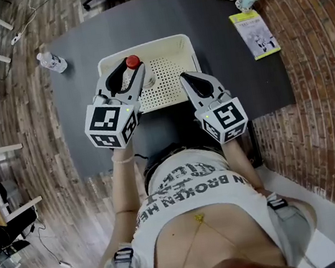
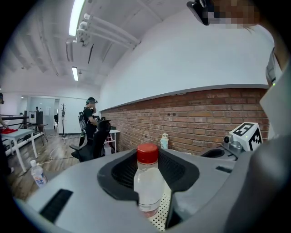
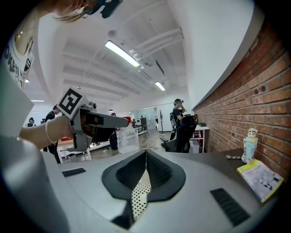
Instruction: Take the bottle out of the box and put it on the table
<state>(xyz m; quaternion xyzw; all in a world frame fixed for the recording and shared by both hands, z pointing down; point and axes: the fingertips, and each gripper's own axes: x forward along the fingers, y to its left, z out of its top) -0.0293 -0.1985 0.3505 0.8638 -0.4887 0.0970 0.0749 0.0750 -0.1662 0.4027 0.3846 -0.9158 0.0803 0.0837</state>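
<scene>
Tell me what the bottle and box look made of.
The bottle: likely clear plastic, glossy, see-through wall; its red cap looks like opaque plastic. The box: probably matte cream plastic, its floor dotted with small holes.

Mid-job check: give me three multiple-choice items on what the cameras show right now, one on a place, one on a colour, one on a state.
1. Where is the task bottle?
A) on the floor
B) in the left tongs, above the box
C) lying flat in the box

2. What colour is its cap?
A) blue
B) green
C) red

3. The right tongs are:
A) shut and empty
B) clamped on the bottle
C) spread wide

Answers:
1 B: the left gripper view shows it clamped, with the perforated box below.
2 C: the cap is red in both views.
3 A: the tips meet with nothing between them.
</scene>
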